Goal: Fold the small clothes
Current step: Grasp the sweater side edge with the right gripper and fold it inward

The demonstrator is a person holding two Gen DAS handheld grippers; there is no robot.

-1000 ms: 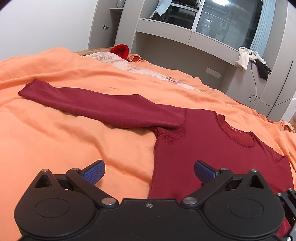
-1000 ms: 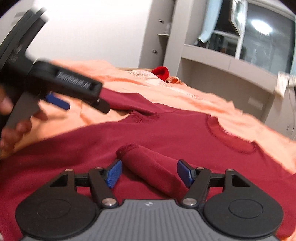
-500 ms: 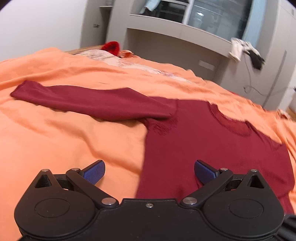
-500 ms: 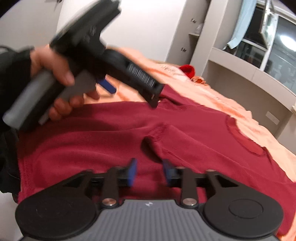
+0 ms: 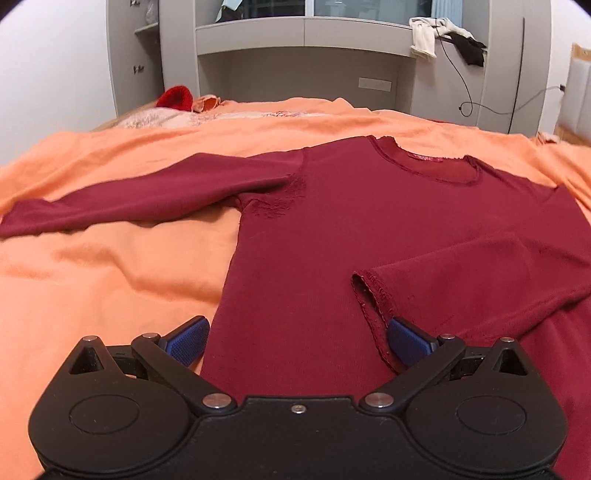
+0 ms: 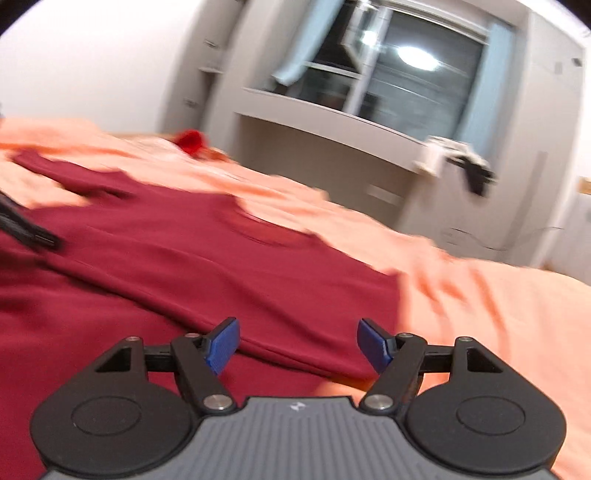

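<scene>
A dark red long-sleeved shirt (image 5: pixel 351 229) lies flat on an orange bedspread (image 5: pixel 110 273), neckline toward grey wall shelving (image 5: pixel 306 33), one sleeve outstretched left, the other folded across. Left gripper (image 5: pixel 297 338) and right gripper (image 6: pixel 297 347) hover wide apart, holding nothing.

This is a bedroom in a home. A bed (image 5: pixel 110 280) covered by an orange blanket (image 5: pixel 92 314) fills the view, with grey built-in shelving (image 5: pixel 303 33) behind its far edge, a window (image 6: pixel 417 85) with blue curtains (image 6: pixel 303 40), and clothes (image 5: pixel 443 37) draped over a ledge.
</scene>
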